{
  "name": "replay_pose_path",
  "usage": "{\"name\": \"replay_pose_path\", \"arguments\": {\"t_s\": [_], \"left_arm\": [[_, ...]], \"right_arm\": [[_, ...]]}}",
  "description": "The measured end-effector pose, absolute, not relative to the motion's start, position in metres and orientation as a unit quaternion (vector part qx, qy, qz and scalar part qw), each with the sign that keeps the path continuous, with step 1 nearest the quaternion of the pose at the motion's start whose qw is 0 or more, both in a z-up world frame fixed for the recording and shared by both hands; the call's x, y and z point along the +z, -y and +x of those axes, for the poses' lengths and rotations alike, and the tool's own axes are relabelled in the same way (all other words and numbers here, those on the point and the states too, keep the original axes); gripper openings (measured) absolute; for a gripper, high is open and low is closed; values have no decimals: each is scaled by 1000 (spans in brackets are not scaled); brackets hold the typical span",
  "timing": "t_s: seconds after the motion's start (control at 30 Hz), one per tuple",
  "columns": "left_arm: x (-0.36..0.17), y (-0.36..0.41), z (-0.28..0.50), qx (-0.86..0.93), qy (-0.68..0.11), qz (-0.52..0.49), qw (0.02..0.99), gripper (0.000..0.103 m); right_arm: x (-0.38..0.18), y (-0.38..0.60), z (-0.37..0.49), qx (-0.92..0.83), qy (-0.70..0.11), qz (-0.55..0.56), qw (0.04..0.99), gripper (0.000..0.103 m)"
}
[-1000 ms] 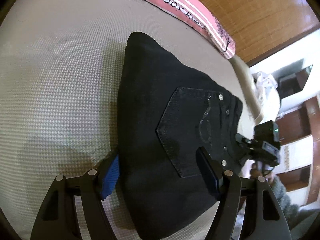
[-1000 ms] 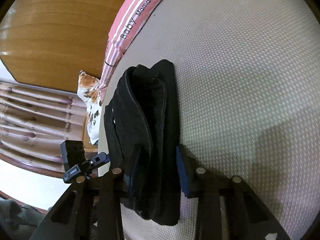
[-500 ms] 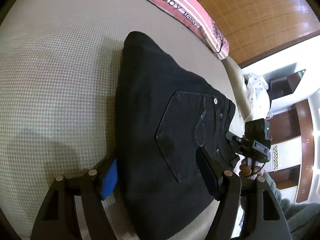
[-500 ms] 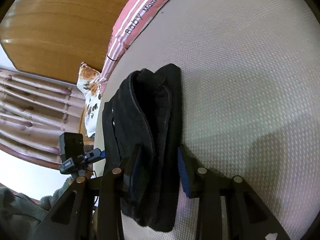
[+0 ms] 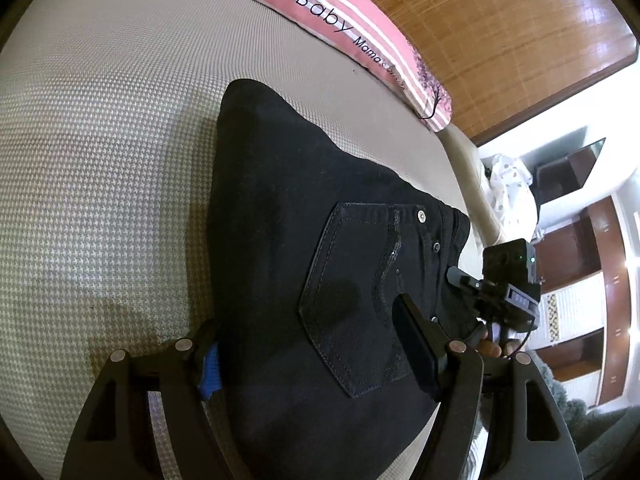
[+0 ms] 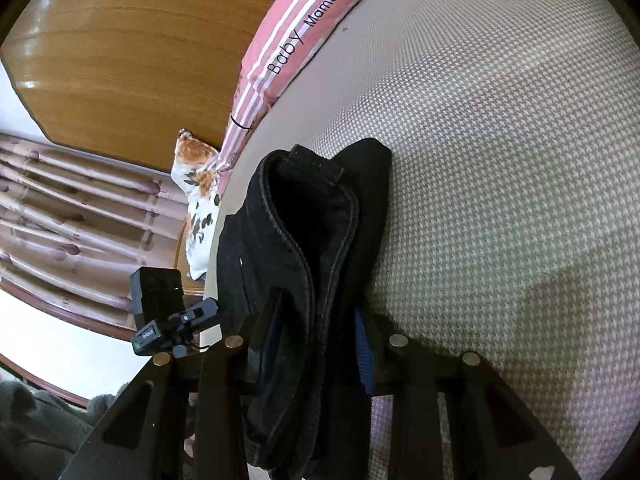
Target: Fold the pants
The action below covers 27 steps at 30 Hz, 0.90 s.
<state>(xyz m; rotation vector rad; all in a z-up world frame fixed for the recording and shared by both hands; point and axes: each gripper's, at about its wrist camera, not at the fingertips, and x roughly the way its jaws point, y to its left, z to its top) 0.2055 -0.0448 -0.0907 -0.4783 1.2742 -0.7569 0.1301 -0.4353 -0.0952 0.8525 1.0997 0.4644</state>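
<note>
A: Item one: folded black denim pants (image 5: 320, 280), lying on the cream houndstooth-weave bed (image 5: 100, 160), back pocket up, near the bed's edge.

B: Left tongs (image 5: 316, 352)?

A: Spread wide, one finger either side of the bundle; the blue pad (image 5: 210, 368) is half hidden against the fabric. Whether they press it, I cannot tell.

B: Right tongs (image 6: 316, 344)?

A: Narrowed on the stacked waistband layers (image 6: 312, 240), cloth filling the gap between both pads. Lower folds are cut off by the frame.

B: Other entries?

A: Pink striped pillow (image 5: 360, 32) printed "Baby", lettering partly cropped; wooden headboard (image 5: 520, 40) behind it.
</note>
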Motion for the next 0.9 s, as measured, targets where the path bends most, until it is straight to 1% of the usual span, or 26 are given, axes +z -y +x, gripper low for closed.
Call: {"name": "replay_pose_path", "arguments": {"t_s": [0.13, 0.27, 0.33, 0.43, 0.5, 0.53, 0.6, 0.63, 0.7, 0.8, 0.9], "left_arm": [[-83, 62, 202, -324, -576, -167, 731, 73], [-74, 85, 192, -297, -569, -81, 762, 73], [-74, 91, 189, -286, -566, -56, 772, 73], [-74, 94, 188, -270, -567, -45, 777, 72], [-74, 94, 189, -258, -567, -45, 781, 65], [-74, 93, 189, -252, -567, -44, 783, 62], [-73, 91, 189, -242, -565, -43, 788, 53], [-72, 90, 189, -239, -564, -42, 789, 51], [-69, 88, 188, -234, -561, -39, 793, 39], [-64, 88, 186, -228, -558, -31, 798, 29], [-59, 89, 185, -225, -555, -25, 801, 23]], "right_arm": [[-95, 431, 133, 204, -512, 388, 739, 28], [-93, 428, 137, 193, -520, 386, 738, 30], [-93, 426, 138, 186, -521, 384, 739, 31], [-90, 419, 137, 170, -515, 381, 748, 33], [-88, 415, 134, 158, -509, 384, 754, 33], [-87, 413, 133, 154, -505, 382, 758, 31], [-84, 410, 132, 148, -501, 383, 762, 29], [-82, 409, 132, 146, -499, 383, 764, 27], [-75, 404, 133, 144, -493, 377, 771, 25], [-67, 400, 135, 145, -485, 370, 779, 23], [-61, 395, 137, 146, -477, 372, 783, 22]]}}
